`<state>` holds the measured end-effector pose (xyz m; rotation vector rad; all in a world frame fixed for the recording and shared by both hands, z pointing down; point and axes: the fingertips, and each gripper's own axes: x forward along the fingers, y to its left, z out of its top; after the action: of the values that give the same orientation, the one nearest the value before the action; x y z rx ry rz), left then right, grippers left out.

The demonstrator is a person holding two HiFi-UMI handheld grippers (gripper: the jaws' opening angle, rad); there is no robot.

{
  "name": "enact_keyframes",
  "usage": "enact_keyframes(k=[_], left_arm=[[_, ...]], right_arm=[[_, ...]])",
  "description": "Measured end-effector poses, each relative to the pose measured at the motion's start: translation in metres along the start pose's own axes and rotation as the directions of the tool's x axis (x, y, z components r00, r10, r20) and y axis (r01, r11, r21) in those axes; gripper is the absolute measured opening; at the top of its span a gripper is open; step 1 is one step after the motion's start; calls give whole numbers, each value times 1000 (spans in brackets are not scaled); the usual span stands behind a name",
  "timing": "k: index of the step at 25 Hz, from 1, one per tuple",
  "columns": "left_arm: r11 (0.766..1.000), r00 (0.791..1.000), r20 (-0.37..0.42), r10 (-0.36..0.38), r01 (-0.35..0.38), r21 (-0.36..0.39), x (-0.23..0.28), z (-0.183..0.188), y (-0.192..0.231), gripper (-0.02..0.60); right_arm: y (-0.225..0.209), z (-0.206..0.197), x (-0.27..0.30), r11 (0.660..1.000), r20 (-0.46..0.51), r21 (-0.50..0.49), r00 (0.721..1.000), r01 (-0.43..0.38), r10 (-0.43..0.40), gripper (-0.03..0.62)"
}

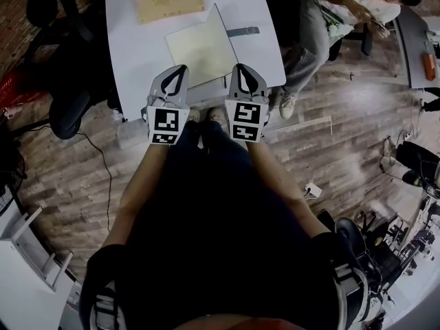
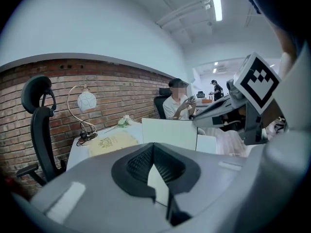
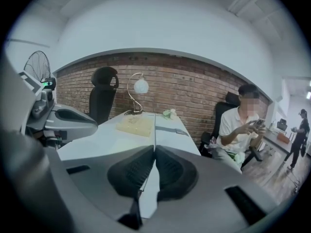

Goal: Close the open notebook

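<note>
Notebook (image 1: 199, 50) is lying open near the front edge of the white table (image 1: 134, 40), with one leaf (image 2: 170, 132) standing upright. Right claw (image 3: 154, 149) is gripping that leaf's near edge, jaws pressing together on it; the leaf is running edge-on straight away from the tips. Left claw (image 2: 153, 145) is sitting just beside, jaws meeting at the tips over the notebook's near left corner; cannot tell whether it is pinching anything.

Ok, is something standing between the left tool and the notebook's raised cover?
Nothing visible does. The raised cover shows straight ahead of the left tool, unblocked. The tan book lies farther back, to the left, and the right tool holds the cover's near corner.
</note>
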<state>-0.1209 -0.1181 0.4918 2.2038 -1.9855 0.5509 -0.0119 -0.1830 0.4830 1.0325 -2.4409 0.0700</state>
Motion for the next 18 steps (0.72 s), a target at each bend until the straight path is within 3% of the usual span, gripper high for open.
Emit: enact_keyframes(k=[18], left_arm=[[998, 998, -12, 67, -67, -12, -20, -7, 10, 6]], right_arm=[[33, 6, 4, 993, 19, -74, 995, -92, 94, 21]])
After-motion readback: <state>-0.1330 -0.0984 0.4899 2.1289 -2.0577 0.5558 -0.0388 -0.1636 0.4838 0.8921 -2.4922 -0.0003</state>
